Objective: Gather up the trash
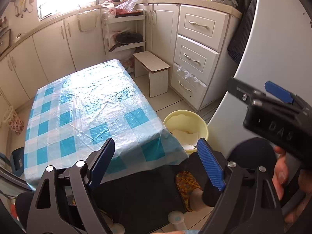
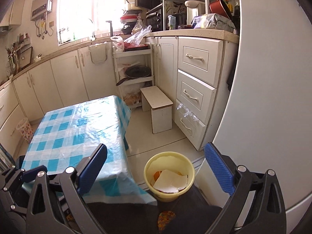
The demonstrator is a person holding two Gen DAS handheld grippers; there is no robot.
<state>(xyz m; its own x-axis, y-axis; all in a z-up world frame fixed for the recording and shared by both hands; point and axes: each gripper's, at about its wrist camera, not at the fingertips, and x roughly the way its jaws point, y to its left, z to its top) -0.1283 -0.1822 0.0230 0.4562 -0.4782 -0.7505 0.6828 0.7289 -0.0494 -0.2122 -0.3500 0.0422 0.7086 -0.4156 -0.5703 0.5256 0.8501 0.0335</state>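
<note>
On floor beside table [image 2: 78,128]: yellow bin [image 2: 169,175], below both tongs, spread empty.

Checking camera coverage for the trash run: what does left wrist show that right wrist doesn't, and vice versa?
Left wrist only: the right gripper, open and empty, with the hand on its handle, at the right edge.

Right wrist only: the wall-mounted heater, the red pot hanging from the rack, and a clear look into the yellow bin, with white paper lying on something orange.

Both: the table with the blue checked cloth, the white stool, the drawers, the bin, and the left gripper, open with nothing between its fingers.
</note>
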